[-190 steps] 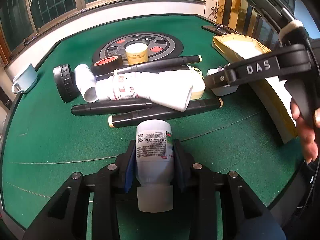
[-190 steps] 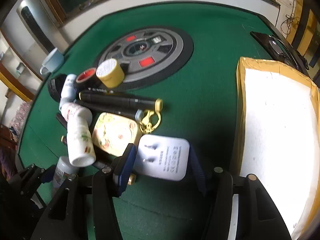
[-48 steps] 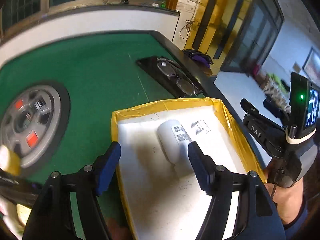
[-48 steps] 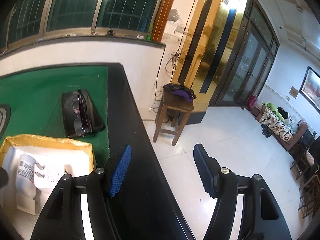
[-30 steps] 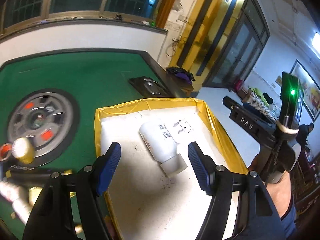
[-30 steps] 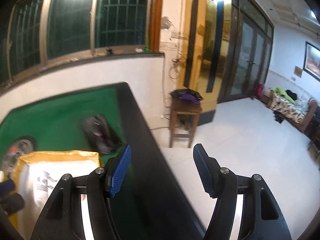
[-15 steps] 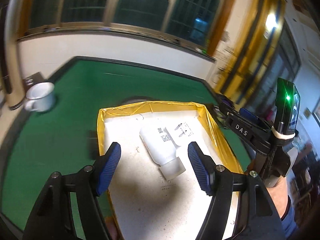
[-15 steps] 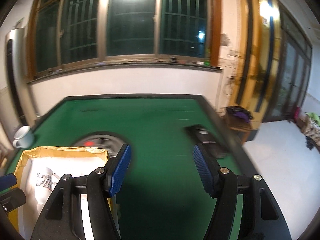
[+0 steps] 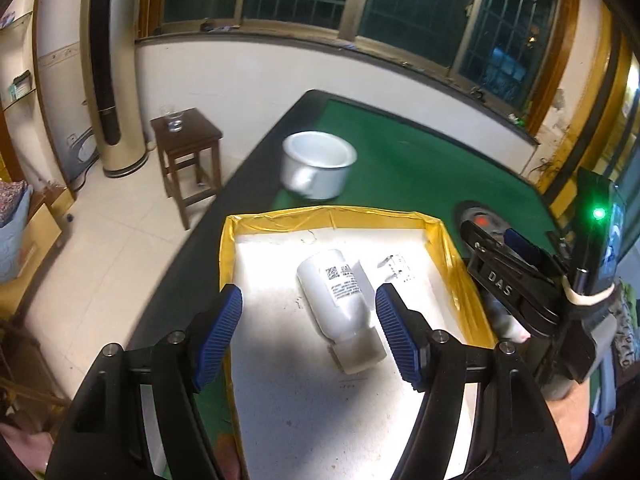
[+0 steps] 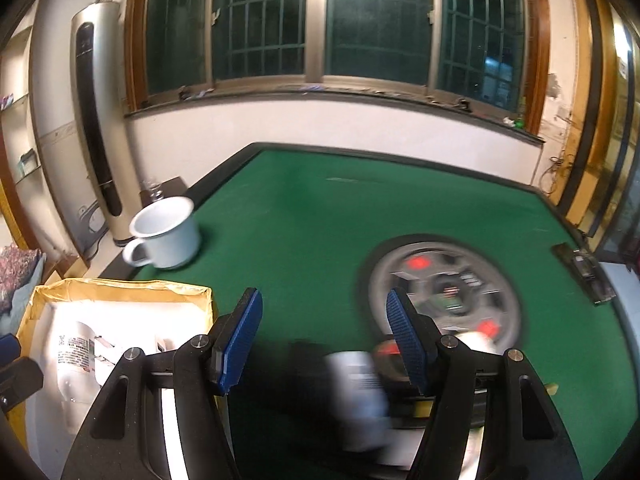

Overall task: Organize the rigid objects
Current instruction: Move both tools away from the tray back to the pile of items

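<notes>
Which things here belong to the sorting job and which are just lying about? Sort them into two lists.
Job:
- white bottle, lying in the tray
- white plug adapter beside it
- yellow-rimmed tray
- blurred pile of items under the right gripper
- left gripper, open and empty

Lying about:
- white mug
- round centre panel
- wooden stool

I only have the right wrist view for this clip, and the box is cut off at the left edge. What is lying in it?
Observer: A white bottle lies on its side in the box, cap toward the left gripper.
Operator: Anything else in there?
Observer: A white plug lies next to the bottle, prongs up.
Operator: Is the left gripper holding anything?
Observer: No, it is open and empty over the box.
</notes>
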Tool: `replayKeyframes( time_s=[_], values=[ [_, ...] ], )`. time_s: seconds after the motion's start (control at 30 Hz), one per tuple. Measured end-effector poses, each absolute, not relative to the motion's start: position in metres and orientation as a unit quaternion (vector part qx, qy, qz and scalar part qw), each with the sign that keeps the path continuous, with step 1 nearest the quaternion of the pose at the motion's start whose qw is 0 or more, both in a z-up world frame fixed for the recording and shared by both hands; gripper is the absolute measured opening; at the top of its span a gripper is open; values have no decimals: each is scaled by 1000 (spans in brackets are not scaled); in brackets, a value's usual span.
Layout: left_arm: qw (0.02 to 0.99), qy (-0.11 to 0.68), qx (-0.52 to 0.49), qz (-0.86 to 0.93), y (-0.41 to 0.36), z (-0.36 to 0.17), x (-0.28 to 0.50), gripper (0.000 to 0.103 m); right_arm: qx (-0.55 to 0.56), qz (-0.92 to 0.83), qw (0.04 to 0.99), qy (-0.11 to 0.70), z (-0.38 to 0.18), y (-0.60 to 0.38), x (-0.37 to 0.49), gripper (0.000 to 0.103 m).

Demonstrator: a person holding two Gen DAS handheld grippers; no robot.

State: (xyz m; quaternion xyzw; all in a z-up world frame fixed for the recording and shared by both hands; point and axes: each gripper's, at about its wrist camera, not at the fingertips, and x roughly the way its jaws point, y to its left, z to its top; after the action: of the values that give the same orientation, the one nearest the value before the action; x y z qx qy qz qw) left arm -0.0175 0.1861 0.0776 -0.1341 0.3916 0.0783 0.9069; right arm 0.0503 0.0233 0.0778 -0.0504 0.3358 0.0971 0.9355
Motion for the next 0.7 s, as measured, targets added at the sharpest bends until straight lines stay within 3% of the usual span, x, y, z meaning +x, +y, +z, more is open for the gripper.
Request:
replayKeyframes(
  time_s=[0.43,0.7],
  values=[
    [914,376,-116,99,232,52,5,69,-31,69,926,370,46,57,67,60],
    [907,353,-197,120,273,41,0,69,-20,80,922,377,46,56,72,60]
  ],
)
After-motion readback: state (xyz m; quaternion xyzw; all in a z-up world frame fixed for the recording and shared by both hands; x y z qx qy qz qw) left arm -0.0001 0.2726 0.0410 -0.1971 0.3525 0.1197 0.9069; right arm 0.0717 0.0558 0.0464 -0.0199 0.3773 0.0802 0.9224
